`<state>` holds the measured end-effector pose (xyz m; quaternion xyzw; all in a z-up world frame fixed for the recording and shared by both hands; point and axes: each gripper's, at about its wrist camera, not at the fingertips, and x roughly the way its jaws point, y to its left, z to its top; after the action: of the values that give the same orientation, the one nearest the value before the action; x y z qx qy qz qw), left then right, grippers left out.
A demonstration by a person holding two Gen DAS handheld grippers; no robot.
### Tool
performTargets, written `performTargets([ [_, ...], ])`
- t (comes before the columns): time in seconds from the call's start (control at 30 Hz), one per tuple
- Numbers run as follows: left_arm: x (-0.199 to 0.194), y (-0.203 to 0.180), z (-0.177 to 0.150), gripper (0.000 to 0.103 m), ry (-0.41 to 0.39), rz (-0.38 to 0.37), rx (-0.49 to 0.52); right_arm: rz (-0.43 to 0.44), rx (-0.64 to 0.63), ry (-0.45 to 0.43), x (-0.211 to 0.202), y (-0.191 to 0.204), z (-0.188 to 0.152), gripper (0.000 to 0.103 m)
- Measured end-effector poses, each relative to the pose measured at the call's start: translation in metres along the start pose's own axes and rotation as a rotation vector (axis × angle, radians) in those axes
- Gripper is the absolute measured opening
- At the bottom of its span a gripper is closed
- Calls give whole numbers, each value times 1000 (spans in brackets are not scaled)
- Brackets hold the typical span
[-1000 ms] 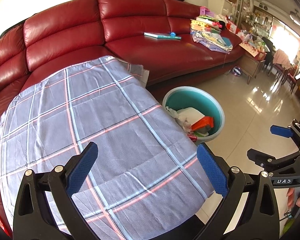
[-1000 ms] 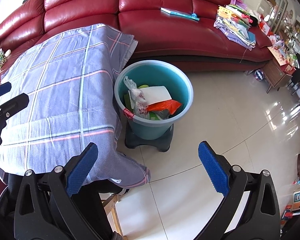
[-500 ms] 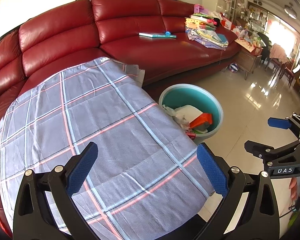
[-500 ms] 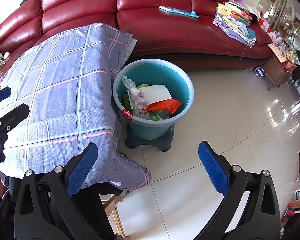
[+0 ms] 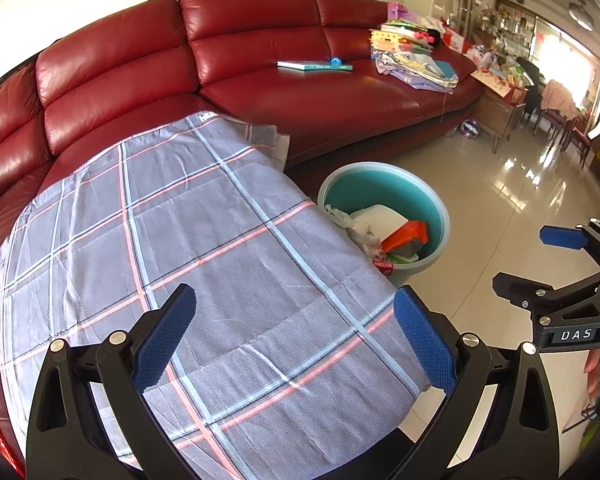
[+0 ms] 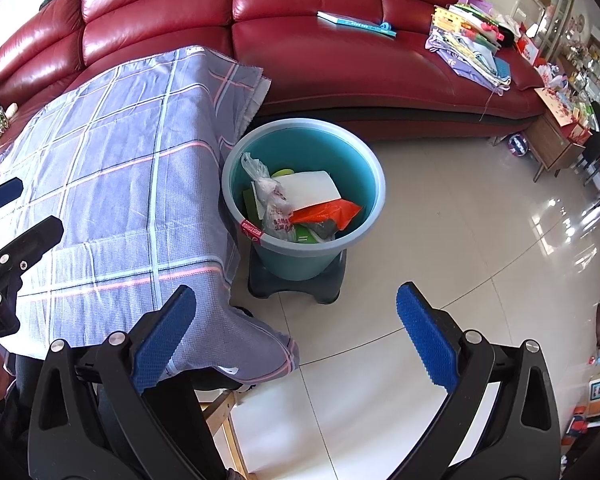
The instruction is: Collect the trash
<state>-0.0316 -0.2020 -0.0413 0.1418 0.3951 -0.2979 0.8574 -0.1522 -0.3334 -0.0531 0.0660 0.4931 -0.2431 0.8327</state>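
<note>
We hold both claws spread wide and empty: our left claw point(image 5: 294, 334) above the plaid cloth point(image 5: 188, 248) covering the counter, our right claw point(image 6: 296, 330) over the floor point(image 6: 460, 248). Ahead of the right claw, a teal bucket point(image 6: 364, 168) sits on a dark stool point(image 6: 332, 280), holding trash point(image 6: 300, 200).

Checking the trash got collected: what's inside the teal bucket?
The teal bucket holds a white sheet, a clear plastic bag, an orange wrapper and green scraps. Anything beneath them is covered.
</note>
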Motion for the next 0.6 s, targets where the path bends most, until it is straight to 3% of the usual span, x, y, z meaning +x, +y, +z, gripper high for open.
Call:
performTargets([
  [0.6,5,-4,0,99,12,2,5,-8,-5,-2,-2,-3,5,96],
])
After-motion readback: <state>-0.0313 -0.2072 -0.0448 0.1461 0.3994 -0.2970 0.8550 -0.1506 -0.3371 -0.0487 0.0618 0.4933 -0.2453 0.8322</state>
